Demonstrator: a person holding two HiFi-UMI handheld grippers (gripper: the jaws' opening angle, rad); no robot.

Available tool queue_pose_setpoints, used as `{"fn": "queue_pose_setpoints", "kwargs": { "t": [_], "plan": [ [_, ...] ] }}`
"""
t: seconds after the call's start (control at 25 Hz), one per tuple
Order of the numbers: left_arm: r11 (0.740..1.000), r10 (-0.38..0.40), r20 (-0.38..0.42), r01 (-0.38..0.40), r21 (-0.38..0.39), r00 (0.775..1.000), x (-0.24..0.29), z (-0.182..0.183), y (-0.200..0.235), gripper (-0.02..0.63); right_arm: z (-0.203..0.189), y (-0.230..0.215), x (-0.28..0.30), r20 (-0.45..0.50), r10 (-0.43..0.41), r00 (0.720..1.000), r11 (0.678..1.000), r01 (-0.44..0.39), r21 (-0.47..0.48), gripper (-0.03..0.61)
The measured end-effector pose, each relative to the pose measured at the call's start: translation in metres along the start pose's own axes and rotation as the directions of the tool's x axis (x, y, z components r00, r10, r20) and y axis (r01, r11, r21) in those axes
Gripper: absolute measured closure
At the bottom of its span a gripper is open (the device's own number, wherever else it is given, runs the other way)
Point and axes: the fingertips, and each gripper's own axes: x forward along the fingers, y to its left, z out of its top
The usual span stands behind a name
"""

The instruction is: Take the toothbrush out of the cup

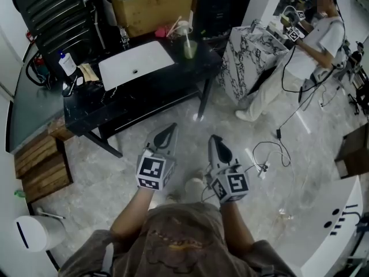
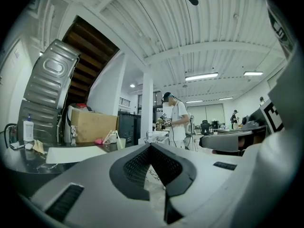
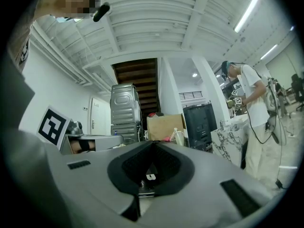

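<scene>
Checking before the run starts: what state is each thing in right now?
left tool: shut, empty, held over the floor
right tool: shut, empty, held over the floor
toothbrush: in the cup, not yet taken out
cup: upright on the black table
cardboard box: open on top

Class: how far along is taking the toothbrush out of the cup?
Nothing looks done: the toothbrush stands in the cup on the black table. Nothing is in hand: the left hand-held gripper and right hand-held gripper are shut and empty, short of the table. Left: approach, grasp, lift out.
</scene>
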Motion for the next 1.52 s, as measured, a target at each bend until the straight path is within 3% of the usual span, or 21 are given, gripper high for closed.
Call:
{"fn": "queue_pose_setpoints", "kwargs": {
  "t": [0.8,1.52],
  "plan": [
    [1.000,0.006,0.000,-0.006,-0.016,1.000,0.078,-0.005,0.040,0.612,0.006,-0.049,0.093,0.035,-0.004,0.999,1.000,0.003,0.019,0.578],
    [0.998,0.039,-0.005,-0.039,-0.052,0.999,0.200,0.015,0.088,0.612,0.035,-0.122,0.203,0.038,0.083,0.996,0.996,-0.084,0.031,0.578]
  ]
}}
